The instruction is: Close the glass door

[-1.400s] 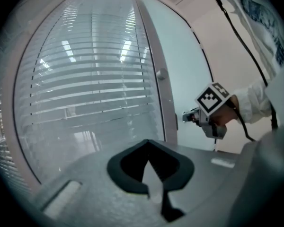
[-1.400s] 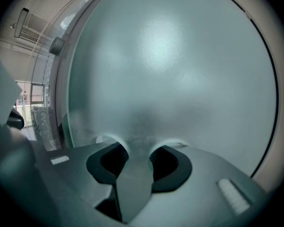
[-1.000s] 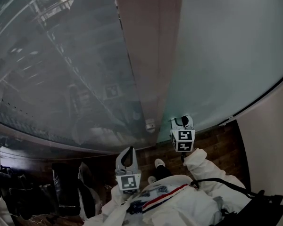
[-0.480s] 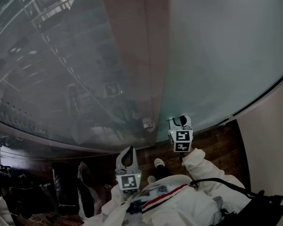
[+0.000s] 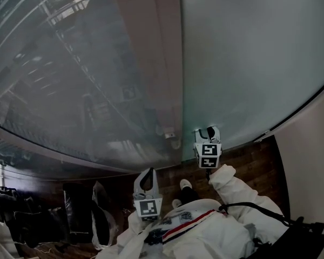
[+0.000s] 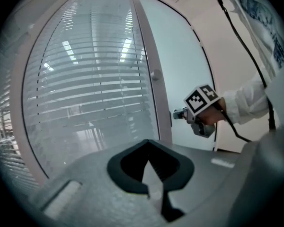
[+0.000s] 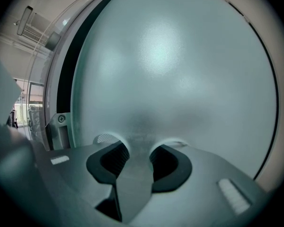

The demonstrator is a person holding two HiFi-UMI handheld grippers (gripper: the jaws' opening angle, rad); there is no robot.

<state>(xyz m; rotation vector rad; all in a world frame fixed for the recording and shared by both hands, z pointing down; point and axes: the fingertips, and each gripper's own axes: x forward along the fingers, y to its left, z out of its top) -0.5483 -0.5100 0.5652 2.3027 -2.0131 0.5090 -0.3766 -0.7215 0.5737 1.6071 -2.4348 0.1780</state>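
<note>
Frosted glass door (image 5: 248,63): seen upright at the right of the head view, its left edge just beside a pale frame post (image 5: 162,63). A glazed panel backed by slatted blinds (image 5: 70,63) is seen to the left of the post. A small fitting (image 5: 170,135) is noted low on the post in the head view, just beside the door's edge.

Right gripper (image 5: 207,131): held out ahead of the body on an extended arm in a white sleeve (image 5: 232,190) and pointed nearly level at the door close to its left edge. Its jaws are seen parted, nothing between them, the tips set against the frosted pane or a hair off it.

Left gripper (image 5: 146,171): kept back near the chest, well apart from the door, aimed toward the post and the blinds. Its jaws are seen brought together on nothing.

Outward: a dark wood floor (image 5: 248,166) below the door, and a plain wall (image 5: 313,161) at the far right.

Hard to make out: in the right gripper view a dark strip runs along the door's left edge beside a bracket with a screw (image 7: 60,118). Whether the door sits fully home against the frame cannot be told. Nothing behind the frosted pane can be read. The hands themselves are largely hidden by the grippers.
</note>
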